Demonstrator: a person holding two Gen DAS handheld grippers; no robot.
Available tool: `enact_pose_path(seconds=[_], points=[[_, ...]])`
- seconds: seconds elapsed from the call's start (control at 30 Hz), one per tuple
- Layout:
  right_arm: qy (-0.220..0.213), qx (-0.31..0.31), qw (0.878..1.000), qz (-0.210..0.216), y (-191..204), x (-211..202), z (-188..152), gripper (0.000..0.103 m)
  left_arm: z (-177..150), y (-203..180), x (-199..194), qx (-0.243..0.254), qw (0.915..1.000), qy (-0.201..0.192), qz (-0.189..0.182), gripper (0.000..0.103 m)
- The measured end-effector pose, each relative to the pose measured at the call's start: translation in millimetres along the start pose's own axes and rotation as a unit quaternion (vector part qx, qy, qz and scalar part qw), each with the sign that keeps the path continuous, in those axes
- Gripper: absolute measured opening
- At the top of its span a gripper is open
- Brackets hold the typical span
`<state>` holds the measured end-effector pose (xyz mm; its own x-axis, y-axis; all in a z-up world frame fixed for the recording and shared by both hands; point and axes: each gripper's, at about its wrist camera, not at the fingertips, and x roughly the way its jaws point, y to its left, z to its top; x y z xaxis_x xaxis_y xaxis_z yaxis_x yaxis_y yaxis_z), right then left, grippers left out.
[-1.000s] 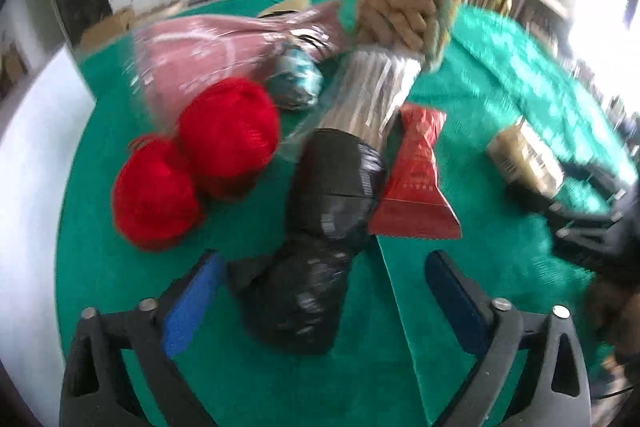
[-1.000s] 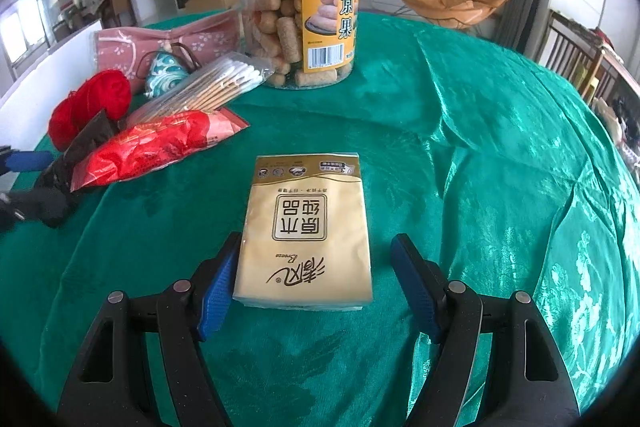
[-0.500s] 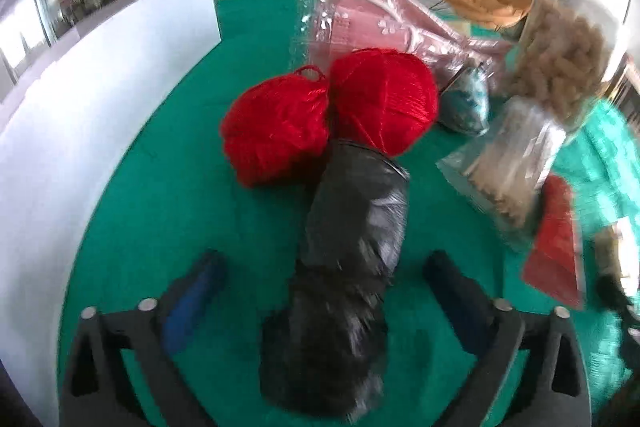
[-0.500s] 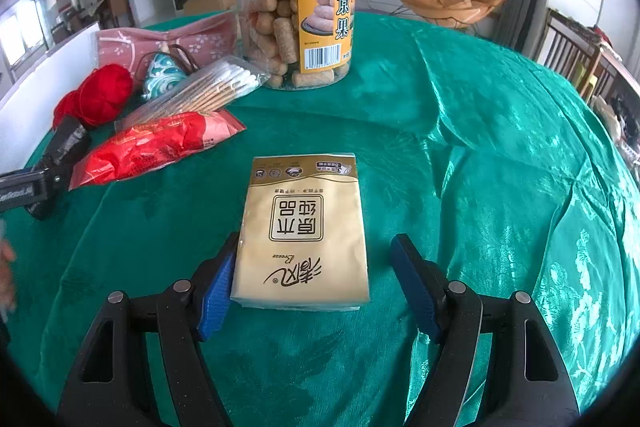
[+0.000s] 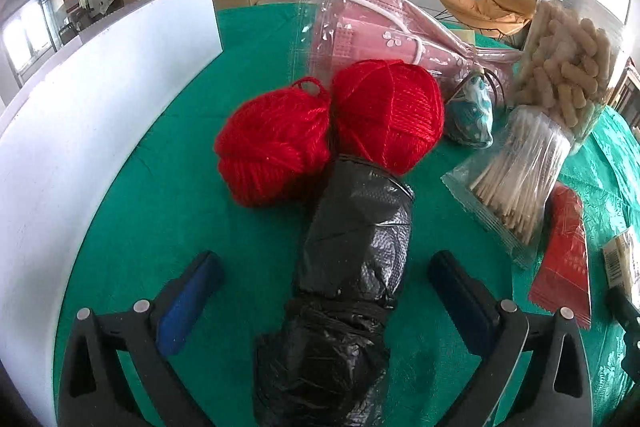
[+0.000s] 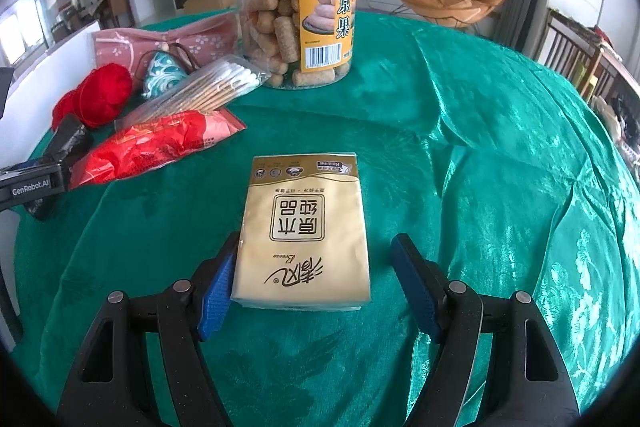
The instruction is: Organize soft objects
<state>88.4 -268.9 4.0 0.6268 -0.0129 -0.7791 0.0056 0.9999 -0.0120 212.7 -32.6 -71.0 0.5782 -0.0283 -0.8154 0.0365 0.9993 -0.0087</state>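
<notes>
Two soft things sit framed by the grippers, one apiece. Lower centre of the left wrist view, the black bag roll [image 5: 352,267] lies between the blue pads of the left gripper [image 5: 324,287], its long axis running away from the camera along the fingers, far end touching the two red yarn balls [image 5: 328,131]; the jaws have just been opening and now stand wide, clear of the roll on both sides, so nothing is held. Lower centre of the right wrist view, the tissue pack [image 6: 304,231] lies flat with its long axis also pointing away from the camera; the right gripper [image 6: 316,287] stands wide around its near end, the left pad just beside or touching the pack's edge, I cannot tell which, the right pad apart from it. Each hand is plainly the nearer to its own item, so my guess is that whichever moves next need only close across the short width. Beyond the roll, toward the upper right of the left view, come a teal pouch [image 5: 472,119], a swab bag [image 5: 516,183], a red packet [image 5: 568,255], a pink package [image 5: 372,27] and a snack jar [image 5: 568,67]. Everything rests on a green tablecloth [image 6: 480,147], rumpled at right, with a white board [image 5: 80,107] standing along the left edge. Behind is a living room with a television and an orange chair.
</notes>
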Motion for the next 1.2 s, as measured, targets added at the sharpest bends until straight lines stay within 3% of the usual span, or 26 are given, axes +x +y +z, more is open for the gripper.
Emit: enact_pose_path(seconds=[1.2], points=[[-0.001,-0.004,1.000,-0.006,3.8,-0.6,-1.0,0.077,0.4,1.0,-0.5,0.000,1.0000,0.000,0.000,0.103]])
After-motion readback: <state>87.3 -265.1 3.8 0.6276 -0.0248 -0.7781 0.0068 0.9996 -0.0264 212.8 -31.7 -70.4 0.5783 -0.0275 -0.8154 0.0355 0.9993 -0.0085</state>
